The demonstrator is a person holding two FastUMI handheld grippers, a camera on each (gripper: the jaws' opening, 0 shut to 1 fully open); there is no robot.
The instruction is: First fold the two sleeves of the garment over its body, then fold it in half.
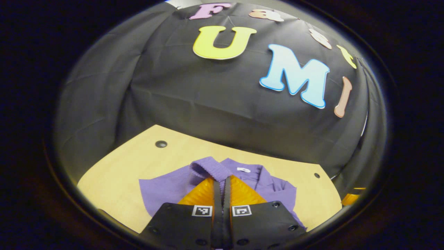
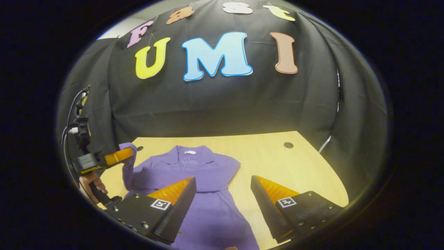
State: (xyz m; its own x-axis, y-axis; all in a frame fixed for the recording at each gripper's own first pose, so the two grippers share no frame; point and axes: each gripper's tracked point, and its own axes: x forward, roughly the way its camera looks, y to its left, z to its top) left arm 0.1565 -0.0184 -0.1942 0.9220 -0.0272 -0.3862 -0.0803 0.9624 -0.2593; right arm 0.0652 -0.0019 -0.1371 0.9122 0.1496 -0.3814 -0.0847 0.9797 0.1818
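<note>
On wooden table (image 2: 277, 166), purple garment (image 2: 208, 173); left gripper (image 2: 119, 156) pinches lifted sleeve cuff (image 1: 208, 168), right gripper (image 2: 223, 198) spread wide above.

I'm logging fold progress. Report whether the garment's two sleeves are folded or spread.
One folded, one mid-fold. On the purple shirt, one sleeve lies across the chest; the left gripper holds the other sleeve's cuff raised above the table.

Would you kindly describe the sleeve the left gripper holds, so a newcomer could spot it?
On the wooden table lies a purple garment. At its edge, the left gripper pinches one sleeve. It alone is lifted off the table; the other already lies folded across the body.
</note>
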